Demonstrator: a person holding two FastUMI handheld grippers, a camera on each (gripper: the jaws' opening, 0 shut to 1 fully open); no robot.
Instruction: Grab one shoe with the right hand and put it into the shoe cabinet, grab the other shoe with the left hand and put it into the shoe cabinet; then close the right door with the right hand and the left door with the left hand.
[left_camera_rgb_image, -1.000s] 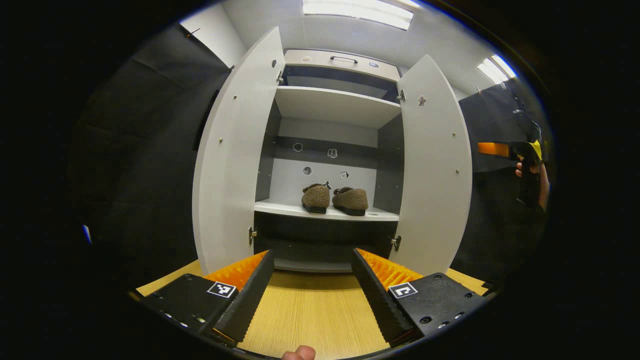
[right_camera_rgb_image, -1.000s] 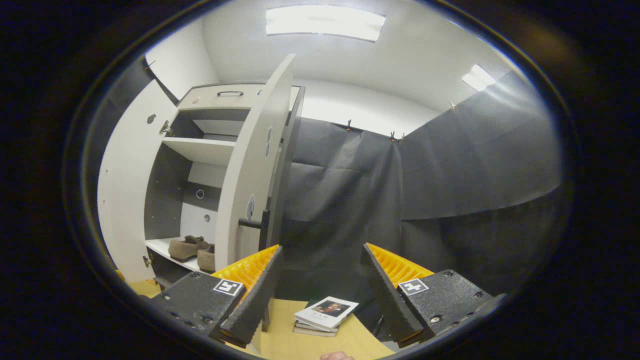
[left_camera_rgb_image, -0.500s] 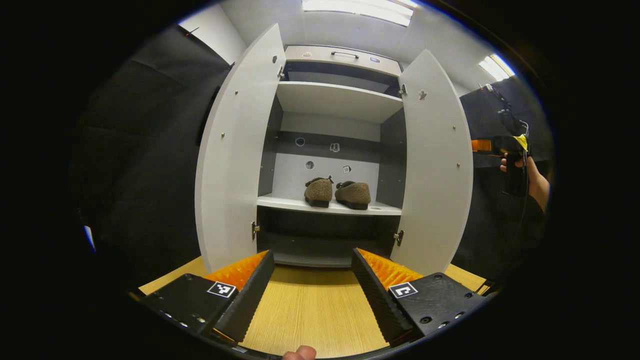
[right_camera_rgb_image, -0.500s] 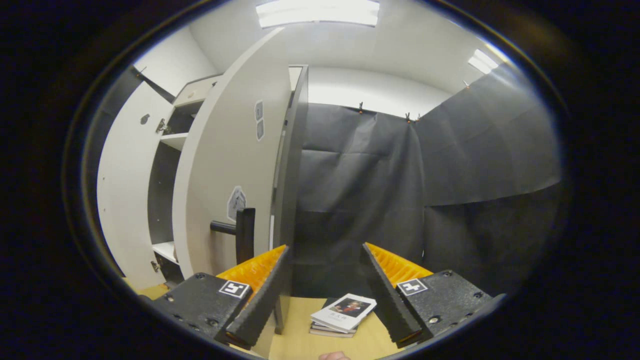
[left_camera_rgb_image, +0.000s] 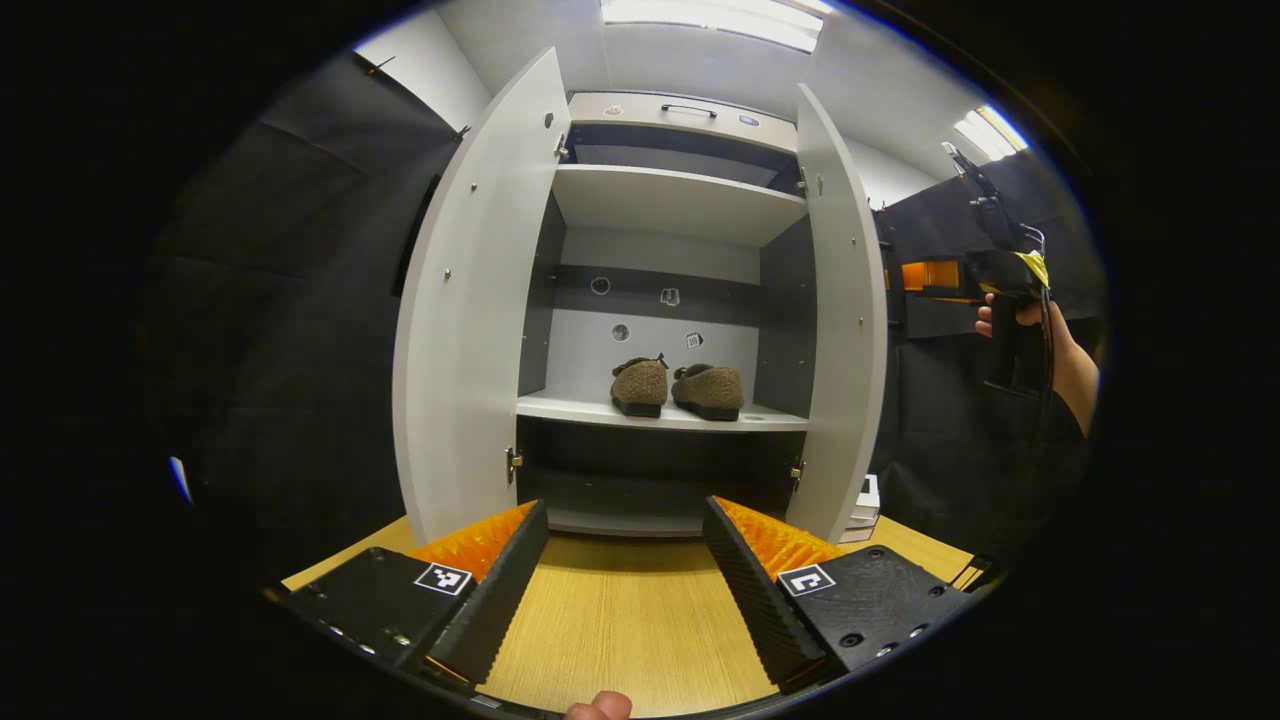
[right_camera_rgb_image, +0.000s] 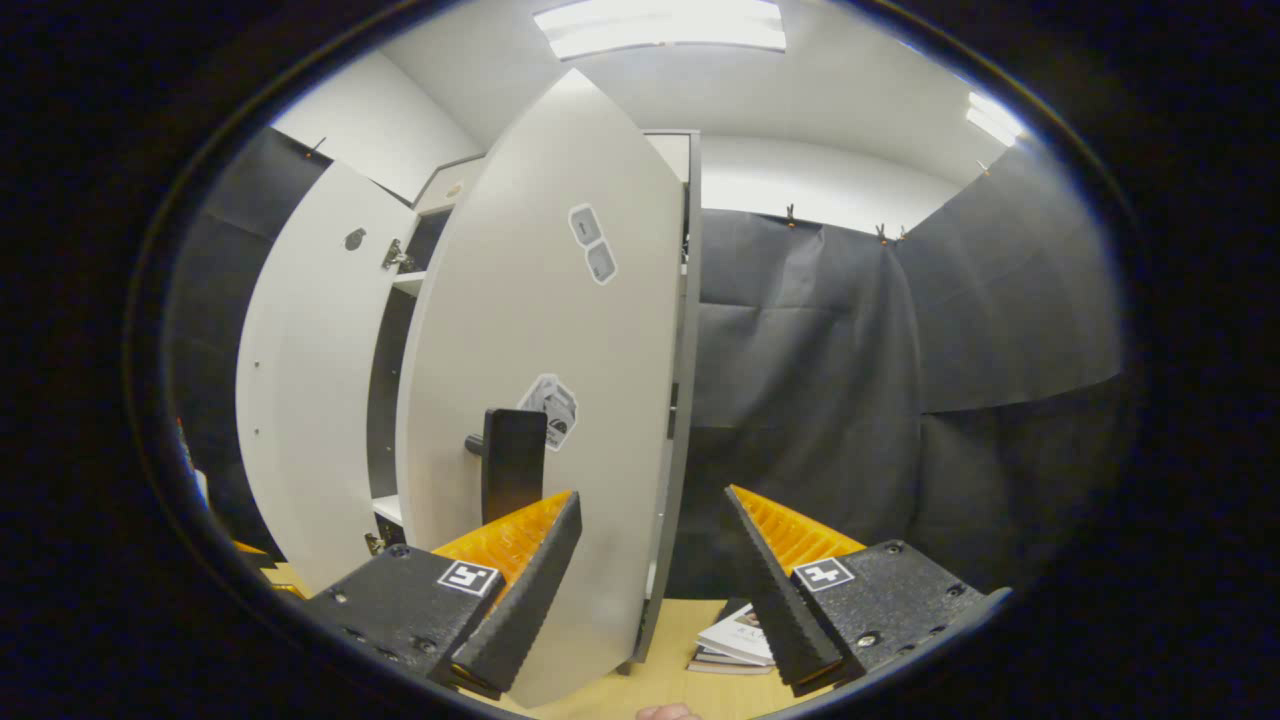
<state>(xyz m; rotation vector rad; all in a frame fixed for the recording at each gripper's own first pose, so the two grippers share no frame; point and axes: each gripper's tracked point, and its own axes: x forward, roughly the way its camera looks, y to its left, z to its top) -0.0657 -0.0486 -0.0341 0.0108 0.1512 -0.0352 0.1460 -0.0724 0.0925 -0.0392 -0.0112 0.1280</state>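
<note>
Closing the right door (right_camera_rgb_image: 540, 400) is the step you are working on, and both shoes (left_camera_rgb_image: 678, 388) are already sitting side by side on the lower shelf (left_camera_rgb_image: 660, 412) of the shoe cabinet (left_camera_rgb_image: 665, 300), so the loading part looks finished. Judging from here, the risk is your right gripper (right_camera_rgb_image: 655, 560): its inner finger is lying just beside the door's outer face and the black handle (right_camera_rgb_image: 513, 465), and I cannot tell whether it is touching. If you are pushing near the hinge edge rather than out by the handle, the door is likely to resist or your finger may be sliding off the smooth panel. A hard shove could also be sending the door banging against the cabinet frame. The stack of books (right_camera_rgb_image: 735, 640) on the table (left_camera_rgb_image: 620, 630) beside the cabinet is sitting close to your path too.

Your right gripper is standing wide apart and holding nothing. Your left gripper (left_camera_rgb_image: 625, 570) is hovering over the table in front of the cabinet, likewise spread wide and empty, with the left door (left_camera_rgb_image: 470, 300) standing fully open and waiting.
</note>
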